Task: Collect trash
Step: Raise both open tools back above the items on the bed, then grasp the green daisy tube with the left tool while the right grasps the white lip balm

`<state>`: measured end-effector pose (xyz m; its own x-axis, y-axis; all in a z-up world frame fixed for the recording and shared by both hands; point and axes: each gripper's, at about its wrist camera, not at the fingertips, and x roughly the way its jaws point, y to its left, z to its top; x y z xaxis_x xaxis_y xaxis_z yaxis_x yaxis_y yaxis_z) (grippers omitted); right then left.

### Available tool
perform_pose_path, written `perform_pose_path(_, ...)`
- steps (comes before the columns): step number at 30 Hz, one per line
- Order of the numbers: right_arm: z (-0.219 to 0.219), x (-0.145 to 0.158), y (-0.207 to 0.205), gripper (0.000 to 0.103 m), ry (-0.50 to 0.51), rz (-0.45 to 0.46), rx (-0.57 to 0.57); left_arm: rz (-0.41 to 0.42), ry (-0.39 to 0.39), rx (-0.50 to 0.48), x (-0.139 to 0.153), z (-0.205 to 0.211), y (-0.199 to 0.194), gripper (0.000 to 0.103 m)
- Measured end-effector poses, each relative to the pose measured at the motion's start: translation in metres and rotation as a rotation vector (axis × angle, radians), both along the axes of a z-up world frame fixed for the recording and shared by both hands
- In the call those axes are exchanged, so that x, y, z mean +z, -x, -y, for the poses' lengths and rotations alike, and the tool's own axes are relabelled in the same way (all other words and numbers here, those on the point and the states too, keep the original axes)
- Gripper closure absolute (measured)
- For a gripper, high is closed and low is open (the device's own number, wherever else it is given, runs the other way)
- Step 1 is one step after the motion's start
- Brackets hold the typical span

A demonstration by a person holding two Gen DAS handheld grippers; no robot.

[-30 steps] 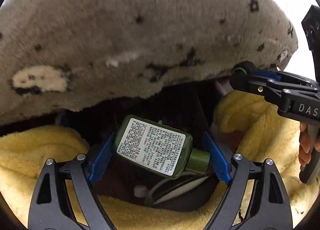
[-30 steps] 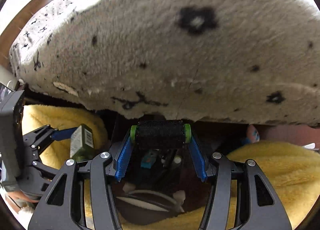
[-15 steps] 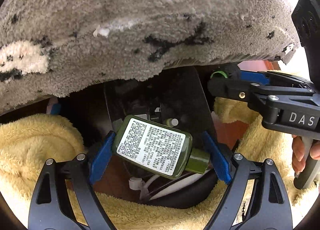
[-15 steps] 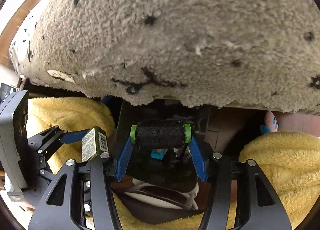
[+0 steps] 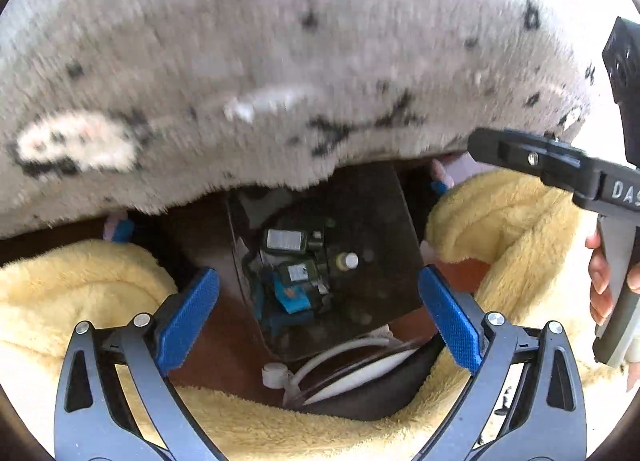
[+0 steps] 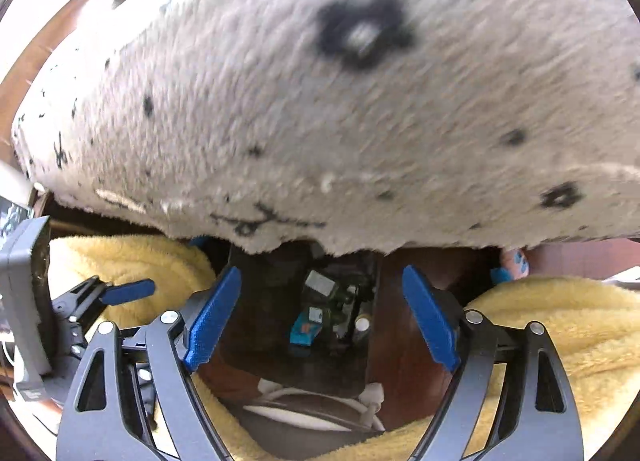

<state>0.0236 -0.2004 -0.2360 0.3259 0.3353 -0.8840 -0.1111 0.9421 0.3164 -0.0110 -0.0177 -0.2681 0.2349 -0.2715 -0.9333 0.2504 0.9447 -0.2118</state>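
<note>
grey black-spotted cushion [image 5: 280, 61], yellow fleece blanket [image 5: 80, 285], blue tool pads [image 5: 188, 313]

Left gripper [image 5: 318, 315] spread wide, empty, above dark bin [image 5: 384, 221] holding green bottles [image 5: 285, 240]; grey spotted blanket [image 5: 280, 61] overhead, yellow towel [image 5: 76, 285] alongside, right gripper [image 5: 532, 159] at right edge.
</note>
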Motion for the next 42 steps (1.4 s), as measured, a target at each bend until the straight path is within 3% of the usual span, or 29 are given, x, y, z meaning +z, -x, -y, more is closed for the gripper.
perform_pose_path(10,0.03,0.059,-0.007,0.015,0.005,0.146,-0.053,0.193,-0.002,0.03,0.07,-0.008,-0.014,0.008)
perform_pose_path(22,0.052,0.121,-0.05,0.012,0.072,0.319,-0.105,0.343,-0.013,0.059,0.129,-0.019,-0.051,0.008)
perform_pose_path(30,0.058,0.133,-0.101,0.011,0.112,0.337,-0.121,0.382,-0.041,0.081,0.145,-0.016,-0.103,0.008)
perform_pose_path(42,0.052,0.115,-0.194,0.011,0.193,0.319,-0.129,0.386,-0.062,0.112,0.146,-0.003,-0.207,0.009)
